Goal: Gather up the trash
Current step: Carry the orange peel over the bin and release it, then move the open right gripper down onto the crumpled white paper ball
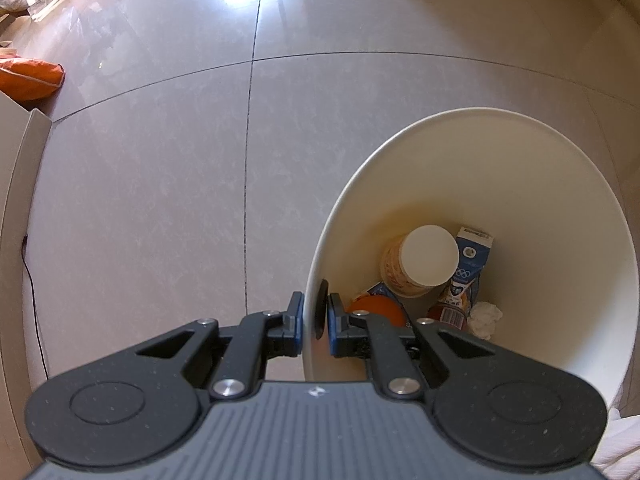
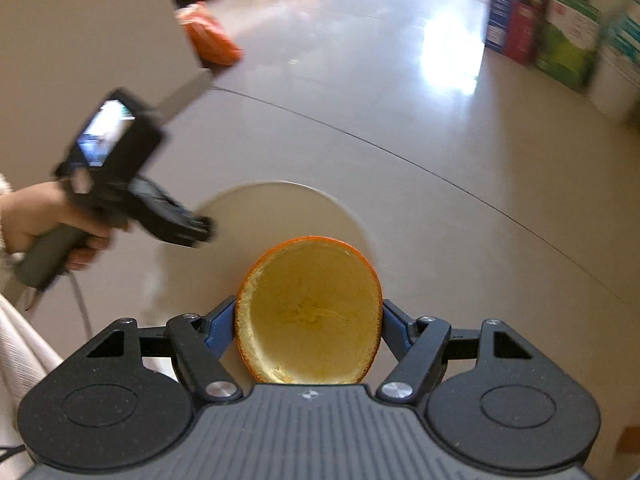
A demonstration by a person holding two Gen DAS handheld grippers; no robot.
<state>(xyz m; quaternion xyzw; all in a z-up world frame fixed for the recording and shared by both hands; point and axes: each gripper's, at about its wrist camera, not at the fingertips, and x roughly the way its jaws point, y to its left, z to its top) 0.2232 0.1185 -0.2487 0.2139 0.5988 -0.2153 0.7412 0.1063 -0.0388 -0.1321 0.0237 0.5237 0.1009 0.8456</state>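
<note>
Trash bin [image 1: 472, 184], left wrist view: a cream round bin stands on the pale tiled floor [image 1: 160, 160]. The left gripper [image 1: 314, 316] is clamped on the near-left part of its rim — one pad outside the wall, the other inside, the gap narrow and filled by the wall. Inside the bin, at the bottom, lie a paper cup [image 1: 420, 262] with its white base facing up, a blue-and-white carton [image 1: 472, 258] just beside it, a small bottle [image 1: 450, 308] below the carton, a crumpled white tissue [image 1: 486, 318], and an orange piece [image 1: 376, 308] partly hidden behind the inner finger. This view does not show the right gripper.

Right wrist view: the right gripper [image 2: 308, 320] holds a hollowed half orange peel [image 2: 308, 312], its jaws set fairly wide against the peel's two sides, the pale inner face turned toward the camera. The bin appears behind the peel as a blurred cream disc; its contents cannot be seen here. At the bin's left edge, a hand [image 2: 44, 216] grips the handle of the left gripper unit — visible only in this view.
</note>
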